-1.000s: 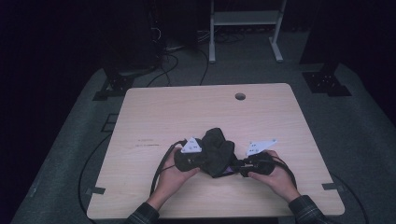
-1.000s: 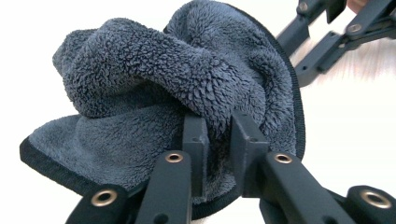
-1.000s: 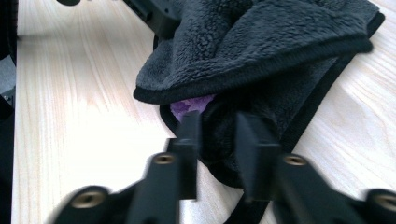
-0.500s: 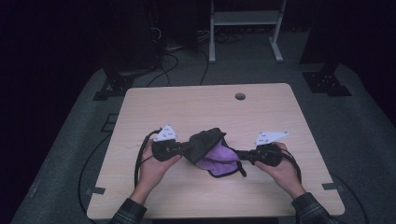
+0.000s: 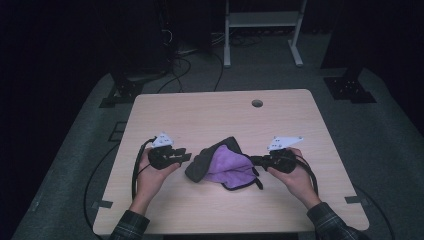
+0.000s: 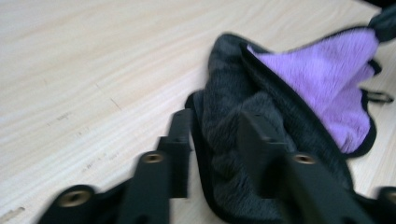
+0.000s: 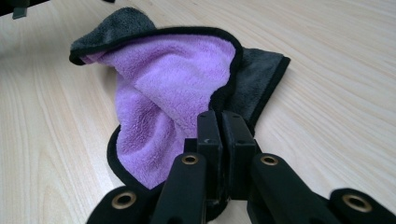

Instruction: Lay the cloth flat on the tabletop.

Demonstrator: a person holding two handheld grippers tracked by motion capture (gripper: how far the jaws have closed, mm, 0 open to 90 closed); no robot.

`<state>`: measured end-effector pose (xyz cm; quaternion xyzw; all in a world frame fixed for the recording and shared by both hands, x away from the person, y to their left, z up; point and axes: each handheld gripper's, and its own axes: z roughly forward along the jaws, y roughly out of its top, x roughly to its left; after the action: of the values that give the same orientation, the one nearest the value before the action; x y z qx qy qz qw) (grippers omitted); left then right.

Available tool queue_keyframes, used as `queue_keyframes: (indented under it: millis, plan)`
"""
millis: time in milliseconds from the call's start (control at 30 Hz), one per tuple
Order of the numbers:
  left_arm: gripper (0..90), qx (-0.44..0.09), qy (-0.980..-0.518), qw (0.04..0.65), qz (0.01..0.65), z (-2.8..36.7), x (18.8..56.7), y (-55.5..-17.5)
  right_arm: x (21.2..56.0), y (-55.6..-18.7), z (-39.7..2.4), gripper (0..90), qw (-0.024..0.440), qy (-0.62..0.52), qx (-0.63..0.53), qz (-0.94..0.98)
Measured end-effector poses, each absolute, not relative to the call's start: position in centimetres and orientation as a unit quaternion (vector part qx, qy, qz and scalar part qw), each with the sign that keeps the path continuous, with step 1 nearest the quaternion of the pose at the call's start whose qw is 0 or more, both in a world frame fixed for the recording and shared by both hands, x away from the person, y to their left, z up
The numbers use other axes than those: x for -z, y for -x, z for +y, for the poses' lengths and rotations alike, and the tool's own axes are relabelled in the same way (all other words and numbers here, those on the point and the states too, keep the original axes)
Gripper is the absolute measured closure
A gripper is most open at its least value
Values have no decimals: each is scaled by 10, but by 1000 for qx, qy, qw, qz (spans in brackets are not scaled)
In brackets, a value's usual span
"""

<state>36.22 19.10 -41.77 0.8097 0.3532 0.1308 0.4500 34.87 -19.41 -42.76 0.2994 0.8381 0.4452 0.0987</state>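
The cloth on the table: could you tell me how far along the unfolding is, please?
Partly spread: the cloth shows its purple inside. In hand: the right claw pinches its black-edged corner; the left claw, jaws just opened, straddles the grey side. Left: flattening it on the table.

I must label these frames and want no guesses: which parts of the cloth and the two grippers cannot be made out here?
- Cloth, high view: its underside and inner folds are hidden by its own layers.
- Left gripper, left gripper view: motion blur smears the jaws; they stand apart, but contact with the grey edge is unclear.
- Right gripper, right gripper view: the pinched hem is covered by the shut jaws.
- Black loop at the left gripper view's right edge: blurred and cut off.
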Motion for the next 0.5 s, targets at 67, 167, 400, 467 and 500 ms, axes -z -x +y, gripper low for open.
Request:
queue_keyframes:
  millis: [67, 167, 400, 467, 500]
  plan:
    - [513, -128, -810, 454, 349, 187, 415, -362, 428, -348, -193, 859, 98, -297, -444, 840]
    - [446, -119, -814, 461, 333, 173, 412, -363, 428, -347, -192, 859, 96, -295, -447, 839]
    - [397, -103, -831, 452, 308, 133, 414, -378, 426, -343, -189, 859, 95, -283, -450, 842]
    - [390, -100, -833, 449, 307, 125, 417, -386, 426, -342, -189, 859, 95, -279, -453, 841]
    - [387, -97, -836, 445, 306, 122, 418, -390, 425, -341, -189, 859, 95, -278, -456, 840]
